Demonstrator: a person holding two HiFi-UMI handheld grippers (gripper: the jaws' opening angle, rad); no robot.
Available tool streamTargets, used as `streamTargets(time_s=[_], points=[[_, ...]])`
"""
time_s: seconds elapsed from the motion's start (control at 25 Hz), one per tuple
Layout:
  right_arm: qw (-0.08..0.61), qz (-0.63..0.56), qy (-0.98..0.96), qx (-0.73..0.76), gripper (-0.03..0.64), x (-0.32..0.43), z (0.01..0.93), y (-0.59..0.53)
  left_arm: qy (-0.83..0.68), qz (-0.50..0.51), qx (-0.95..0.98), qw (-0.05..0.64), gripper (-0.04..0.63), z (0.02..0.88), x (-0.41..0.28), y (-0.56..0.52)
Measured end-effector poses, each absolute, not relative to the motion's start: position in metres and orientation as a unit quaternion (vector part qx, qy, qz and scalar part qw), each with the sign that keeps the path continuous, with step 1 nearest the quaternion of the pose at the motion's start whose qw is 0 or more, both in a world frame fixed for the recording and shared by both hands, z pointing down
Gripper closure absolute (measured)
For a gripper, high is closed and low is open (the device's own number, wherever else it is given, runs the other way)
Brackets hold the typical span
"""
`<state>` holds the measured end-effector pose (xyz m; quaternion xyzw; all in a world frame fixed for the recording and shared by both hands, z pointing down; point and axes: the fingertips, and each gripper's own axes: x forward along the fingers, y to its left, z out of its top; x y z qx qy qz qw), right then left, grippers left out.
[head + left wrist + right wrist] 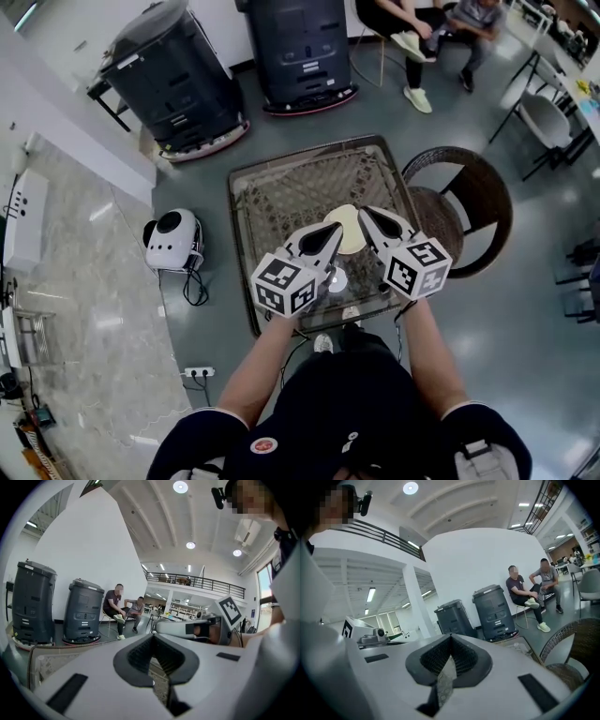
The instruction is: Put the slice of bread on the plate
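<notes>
A pale round plate [350, 236] lies on the glass-topped wicker table [272, 202], partly hidden by both grippers. I cannot make out the slice of bread apart from it. My left gripper [335, 228] [153, 635] hangs above the plate's left side, its jaws together with nothing between them. My right gripper [364, 212] [450, 636] hangs over the plate's right side, shut and empty as well. Both point nearly level, well above the tabletop. In the left gripper view the right gripper [187, 627] shows beside it.
A small clear round object [336, 279] sits on the table near its front edge. A wicker chair [469, 202] stands to the right. Two dark grey machines [173, 80] [300, 52] stand beyond the table, with seated people [431, 37] behind. A white device [173, 239] rests on the floor at left.
</notes>
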<state>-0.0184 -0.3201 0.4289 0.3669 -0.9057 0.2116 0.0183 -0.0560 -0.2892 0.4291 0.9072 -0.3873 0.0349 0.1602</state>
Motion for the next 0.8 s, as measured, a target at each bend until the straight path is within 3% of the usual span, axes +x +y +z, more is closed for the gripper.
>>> streamTargets(time_s=[0.8], points=[[-0.017,0.183,-0.913,0.364,0.609,-0.022,0.391,-0.304,-0.366,0.013,0.921,0.135,0.589,0.394,-0.051,-0.273]])
